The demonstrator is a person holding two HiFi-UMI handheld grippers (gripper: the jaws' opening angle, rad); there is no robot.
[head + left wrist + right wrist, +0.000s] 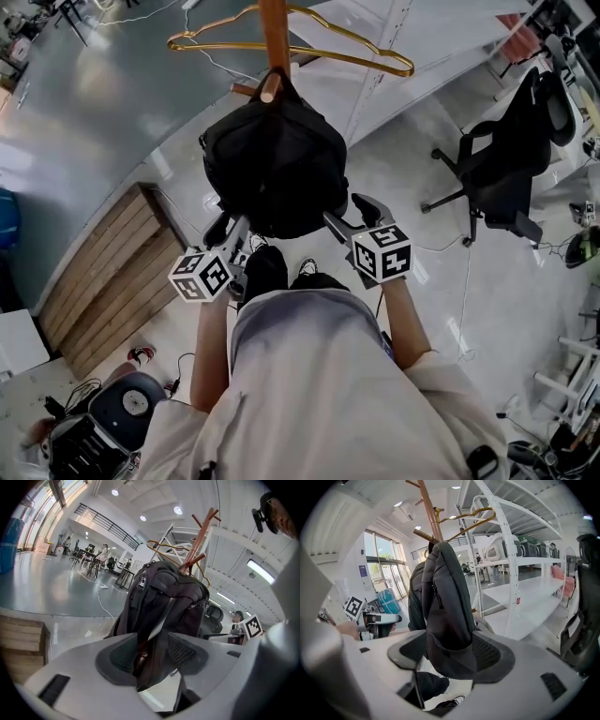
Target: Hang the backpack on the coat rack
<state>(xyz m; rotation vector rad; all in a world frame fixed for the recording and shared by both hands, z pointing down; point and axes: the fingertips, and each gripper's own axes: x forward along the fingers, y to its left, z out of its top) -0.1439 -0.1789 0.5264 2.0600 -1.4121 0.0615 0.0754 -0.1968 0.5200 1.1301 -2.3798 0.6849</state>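
A black backpack [277, 159] hangs by its top loop from a peg [270, 89] of the wooden coat rack [274, 33]. A gold wire hanger [356, 58] sits on the rack above it. My left gripper [230, 230] is at the bag's lower left, and in the left gripper view [151, 656] its jaws press on a strap and fabric of the backpack [164, 597]. My right gripper [352, 214] is at the lower right. In the right gripper view [451, 656] the bottom corner of the backpack [445, 602] fills the gap between the pads.
A black office chair [506, 159] stands to the right. A wooden pallet [108, 281] lies on the floor at the left. A white shelf rack [511, 573] stands just behind the coat rack. Cables run over the glossy floor.
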